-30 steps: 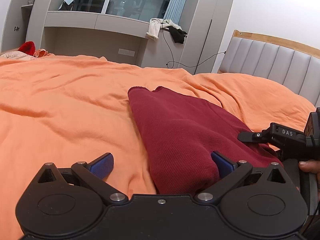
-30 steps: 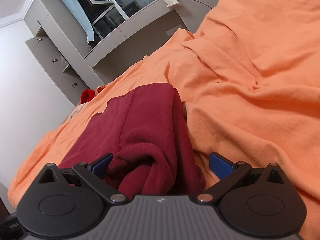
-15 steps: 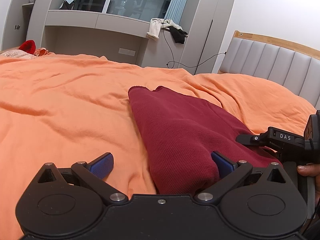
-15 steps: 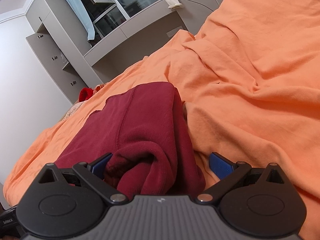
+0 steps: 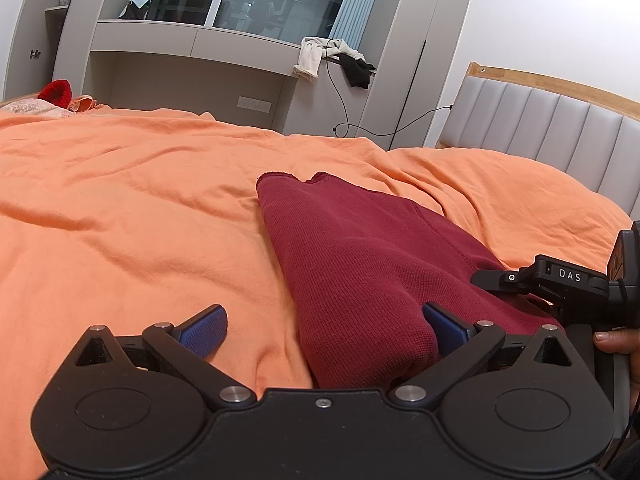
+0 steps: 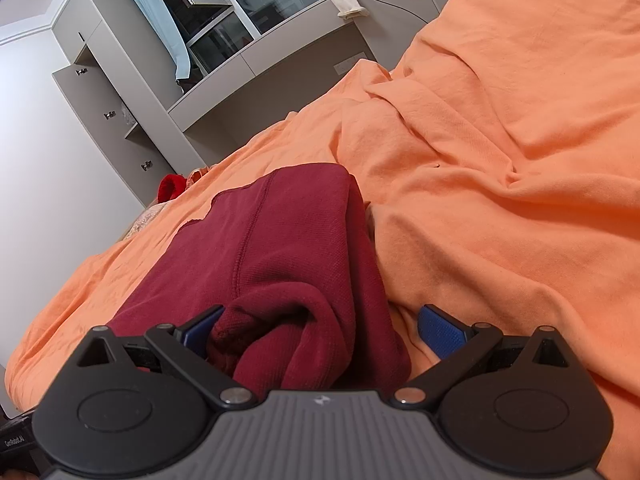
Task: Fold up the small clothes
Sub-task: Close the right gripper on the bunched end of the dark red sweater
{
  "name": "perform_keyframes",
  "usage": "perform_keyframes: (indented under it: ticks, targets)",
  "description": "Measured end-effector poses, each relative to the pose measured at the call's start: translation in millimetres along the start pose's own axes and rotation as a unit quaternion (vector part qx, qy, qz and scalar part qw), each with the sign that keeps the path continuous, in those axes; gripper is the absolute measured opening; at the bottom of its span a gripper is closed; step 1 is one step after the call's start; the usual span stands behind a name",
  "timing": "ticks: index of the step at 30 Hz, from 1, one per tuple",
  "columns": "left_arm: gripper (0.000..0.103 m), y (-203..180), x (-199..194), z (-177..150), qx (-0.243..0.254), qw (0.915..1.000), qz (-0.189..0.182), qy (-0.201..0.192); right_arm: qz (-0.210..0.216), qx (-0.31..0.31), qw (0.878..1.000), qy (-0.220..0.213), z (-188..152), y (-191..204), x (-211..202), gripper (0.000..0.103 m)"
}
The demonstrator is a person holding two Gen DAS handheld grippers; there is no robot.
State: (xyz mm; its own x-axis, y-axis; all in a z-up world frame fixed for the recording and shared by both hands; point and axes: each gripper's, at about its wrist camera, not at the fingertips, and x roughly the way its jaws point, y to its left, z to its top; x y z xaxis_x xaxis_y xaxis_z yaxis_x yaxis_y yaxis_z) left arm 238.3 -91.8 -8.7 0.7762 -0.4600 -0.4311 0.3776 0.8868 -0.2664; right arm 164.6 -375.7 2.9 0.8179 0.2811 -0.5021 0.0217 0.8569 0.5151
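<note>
Both my claws, left gripper (image 5: pixel 323 330) and right gripper (image 6: pixel 320 326), gape wide around the near edge of the dark red knit garment (image 5: pixel 360 264) lying lower-centre on the orange bedsheet (image 5: pixel 120 216), so closing risks pinching sheet too.

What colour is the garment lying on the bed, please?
Dark red garment; clearest in the left wrist view.

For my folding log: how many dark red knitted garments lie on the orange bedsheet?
1: the dark red knitted garment lies folded on the orange bedsheet, near the headboard side. Others may be hidden outside the views.
</note>
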Motion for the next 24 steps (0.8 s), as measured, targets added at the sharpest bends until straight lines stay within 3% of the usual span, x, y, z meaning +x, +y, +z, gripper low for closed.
perform_keyframes:
  ticks: [16, 22, 24]
  targets:
    - [0.103, 0.0, -0.3, -0.1, -0.001, 1.0000, -0.001, -0.001, 0.001, 0.001, 1.000, 0.002, 0.9, -0.3, -1.4, 0.103]
    - [0.103, 0.4, -0.1, -0.3, -0.001, 1.0000, -0.001, -0.001, 0.016, 0.051, 0.999, -0.005, 6.9, -6.5, -5.4, 0.102]
    - [0.103, 0.5, 0.1, -0.5, -0.001, 1.0000, -0.001, -0.001, 0.015, 0.070, 0.997, -0.011, 8.5, -6.2, -6.4, 0.090]
